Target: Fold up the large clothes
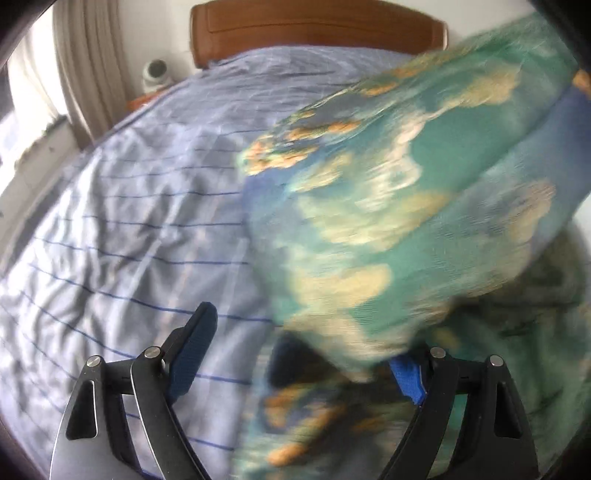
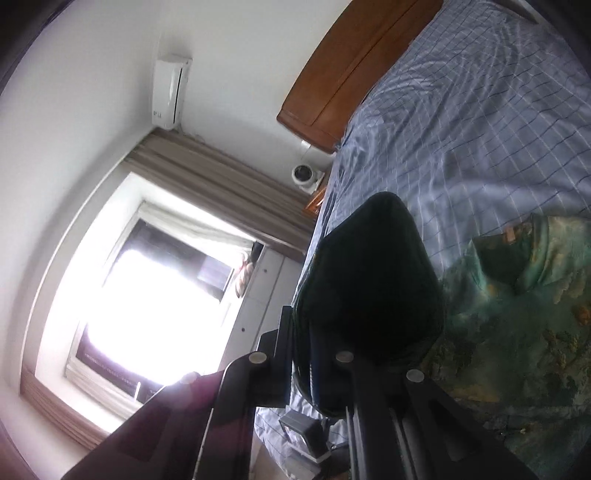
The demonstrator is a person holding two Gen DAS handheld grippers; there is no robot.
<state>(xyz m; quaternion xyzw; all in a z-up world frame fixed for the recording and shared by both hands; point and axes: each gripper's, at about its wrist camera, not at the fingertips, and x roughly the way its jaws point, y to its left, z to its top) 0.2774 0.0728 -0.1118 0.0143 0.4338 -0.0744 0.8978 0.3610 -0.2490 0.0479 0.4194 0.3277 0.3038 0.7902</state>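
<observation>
The green garment (image 1: pixel 388 206), printed with cream and orange patches, hangs lifted over the right part of the bed (image 1: pixel 122 229), blurred, with its lower part bunched on the blue-lined sheet; in the right wrist view more of it lies spread on the bed at the right; a dark fold of it sits pinched in the right gripper (image 2: pixel 314 354), whose jaws are pressed together on the cloth, the view rolled sideways toward the window (image 2: pixel 155 306); the left gripper (image 1: pixel 295 354) tilts down over the sheet, jaws wide apart, fabric draping over its right finger (image 1: pixel 410 380); behind stand a wooden headboard (image 1: pixel 314 33) and curtain (image 1: pixel 85 70).
</observation>
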